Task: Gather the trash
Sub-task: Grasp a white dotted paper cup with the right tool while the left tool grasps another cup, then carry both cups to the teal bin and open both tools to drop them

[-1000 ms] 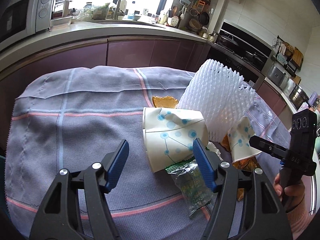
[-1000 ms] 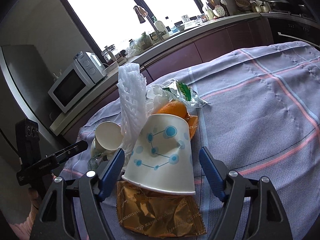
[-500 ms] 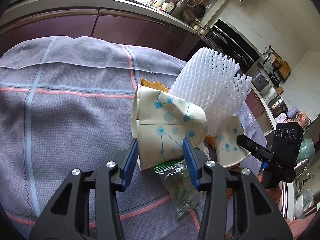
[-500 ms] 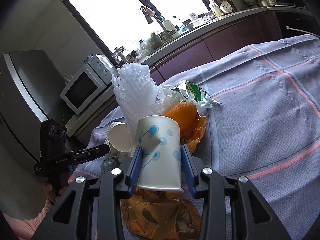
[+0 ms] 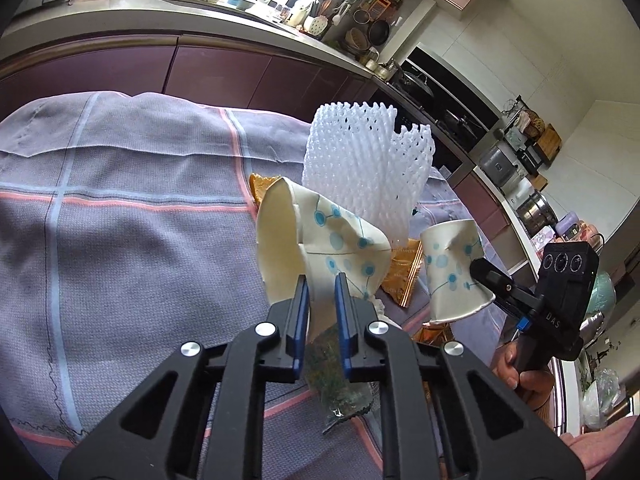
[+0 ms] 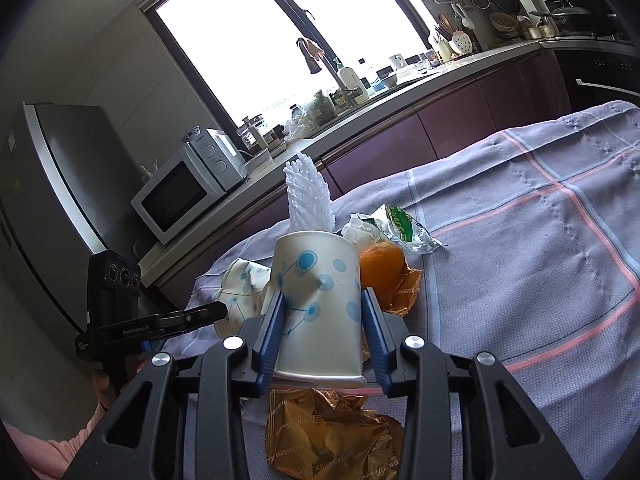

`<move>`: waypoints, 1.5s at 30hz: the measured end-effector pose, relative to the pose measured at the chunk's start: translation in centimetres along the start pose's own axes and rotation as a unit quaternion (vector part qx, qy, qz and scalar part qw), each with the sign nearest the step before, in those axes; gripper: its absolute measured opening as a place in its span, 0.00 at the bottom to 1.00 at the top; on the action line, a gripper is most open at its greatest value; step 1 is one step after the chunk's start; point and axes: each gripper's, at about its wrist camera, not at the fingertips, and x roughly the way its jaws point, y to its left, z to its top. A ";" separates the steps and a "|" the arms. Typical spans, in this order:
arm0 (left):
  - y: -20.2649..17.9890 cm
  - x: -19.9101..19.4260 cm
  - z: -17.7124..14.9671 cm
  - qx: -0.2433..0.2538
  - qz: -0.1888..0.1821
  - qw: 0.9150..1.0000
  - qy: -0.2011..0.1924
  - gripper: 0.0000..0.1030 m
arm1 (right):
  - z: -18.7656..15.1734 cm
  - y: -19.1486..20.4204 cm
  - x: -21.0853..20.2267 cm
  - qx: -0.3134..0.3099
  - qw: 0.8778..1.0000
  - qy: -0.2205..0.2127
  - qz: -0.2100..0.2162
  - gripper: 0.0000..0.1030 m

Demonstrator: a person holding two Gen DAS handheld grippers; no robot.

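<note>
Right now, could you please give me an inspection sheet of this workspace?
Surface: checked cloth covers the table, wrinkled.
Job's things: crushed paper cup in the left tool; second paper cup in the right tool; white foam net standing behind; gold wrapper under the right tool; green-printed clear bag; orange peel.
Clutter: nothing seen beyond the trash pile.
Grippers: left tool's jaws have just been closing and pinch the crushed cup's wall; right tool clamps the second cup's sides.
Cables: nothing seen.
Surroundings: microwave, fridge, worktop and window behind.
</note>
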 end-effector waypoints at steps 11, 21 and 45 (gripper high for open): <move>-0.1 -0.9 -0.9 -0.004 0.001 1.000 -0.026 0.03 | 0.2 1.5 0.1 -0.013 1.000 0.001 0.012 0.36; 1.0 -11.2 -2.1 -0.003 0.019 0.994 -0.109 0.03 | 0.5 7.1 2.8 -0.054 0.995 0.023 0.080 0.36; 19.1 -31.0 -12.0 -0.162 0.274 0.936 -0.153 0.03 | -6.6 31.3 23.5 -0.187 0.930 0.224 0.222 0.36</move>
